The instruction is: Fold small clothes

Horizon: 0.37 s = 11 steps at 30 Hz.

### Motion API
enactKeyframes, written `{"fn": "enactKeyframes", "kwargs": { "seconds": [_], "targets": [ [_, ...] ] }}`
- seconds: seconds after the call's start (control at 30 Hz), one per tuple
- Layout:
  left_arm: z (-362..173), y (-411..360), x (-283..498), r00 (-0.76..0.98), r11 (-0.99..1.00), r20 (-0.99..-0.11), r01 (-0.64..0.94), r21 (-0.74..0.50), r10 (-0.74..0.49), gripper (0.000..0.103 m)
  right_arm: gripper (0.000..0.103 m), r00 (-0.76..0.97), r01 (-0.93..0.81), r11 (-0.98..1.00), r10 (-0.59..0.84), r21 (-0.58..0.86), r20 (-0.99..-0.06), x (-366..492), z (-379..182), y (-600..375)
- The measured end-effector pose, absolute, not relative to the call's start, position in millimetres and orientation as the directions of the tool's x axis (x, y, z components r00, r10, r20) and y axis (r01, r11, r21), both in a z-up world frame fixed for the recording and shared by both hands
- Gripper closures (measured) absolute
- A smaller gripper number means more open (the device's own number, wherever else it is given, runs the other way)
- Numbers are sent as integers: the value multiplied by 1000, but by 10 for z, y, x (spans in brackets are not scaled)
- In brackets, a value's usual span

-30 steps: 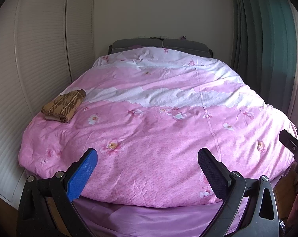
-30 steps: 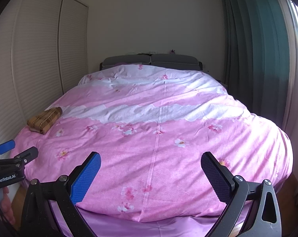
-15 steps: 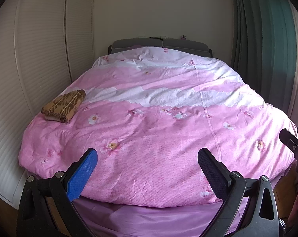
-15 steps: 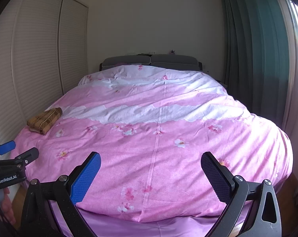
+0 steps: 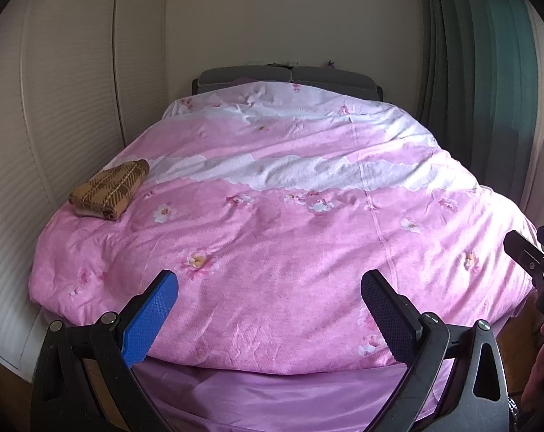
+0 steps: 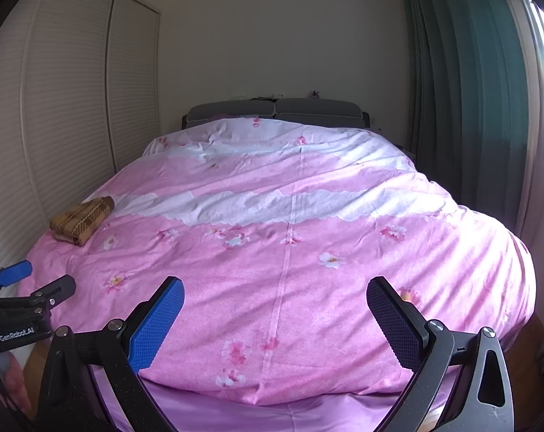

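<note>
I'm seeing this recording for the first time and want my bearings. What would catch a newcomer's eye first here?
The big pink floral duvet fills the middle of both views, covering the bed up to the grey headboard. On its left side, near the louvred wardrobe doors, lies a small brown plaid garment, already folded. At the foot of the bed the left gripper and right gripper are both open and empty.

home bedroom: bed under pink floral duvet, curtains, louvered wardrobe doors.
</note>
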State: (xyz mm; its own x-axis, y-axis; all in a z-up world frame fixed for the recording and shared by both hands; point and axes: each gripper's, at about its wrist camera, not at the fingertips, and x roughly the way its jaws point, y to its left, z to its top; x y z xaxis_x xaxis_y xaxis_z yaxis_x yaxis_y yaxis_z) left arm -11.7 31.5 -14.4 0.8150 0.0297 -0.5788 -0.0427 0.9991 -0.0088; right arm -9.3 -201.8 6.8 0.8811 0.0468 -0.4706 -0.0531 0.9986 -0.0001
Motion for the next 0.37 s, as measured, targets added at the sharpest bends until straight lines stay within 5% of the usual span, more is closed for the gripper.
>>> {"fn": "enactKeyframes", "kwargs": {
  "seconds": [0.37],
  "targets": [
    [-140,303,-124,814,999,-580,-43,4,37,0,1,880,-52,999,48,4,-473,-93,65,-2017]
  ]
}}
